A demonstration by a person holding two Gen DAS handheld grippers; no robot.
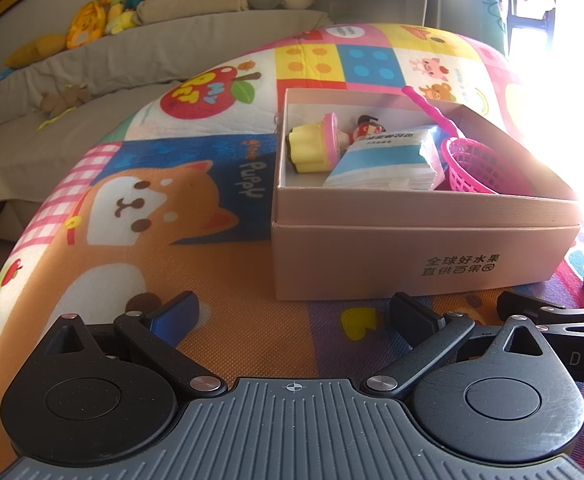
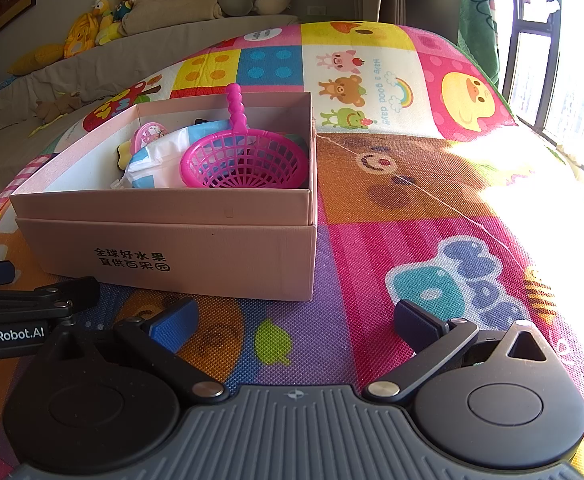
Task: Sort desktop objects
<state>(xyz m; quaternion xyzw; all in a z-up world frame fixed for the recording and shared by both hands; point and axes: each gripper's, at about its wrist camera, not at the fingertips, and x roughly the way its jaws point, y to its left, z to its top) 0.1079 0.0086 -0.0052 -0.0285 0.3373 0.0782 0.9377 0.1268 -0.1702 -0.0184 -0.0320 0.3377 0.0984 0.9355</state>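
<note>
Both tools, left (image 1: 294,316) and right (image 2: 296,322), sat wide and empty before the box (image 2: 172,248); strainer (image 2: 244,160), tissue pack (image 1: 384,160) inside. Sorting looked done; retreat without nudging box.

Both wrist views low, near, share box (image 1: 412,256).

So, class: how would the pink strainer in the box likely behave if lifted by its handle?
The strainer is probably light: its bowl is thin open mesh. It looks like stiff plastic. The knobbly handle should resist slipping.
</note>
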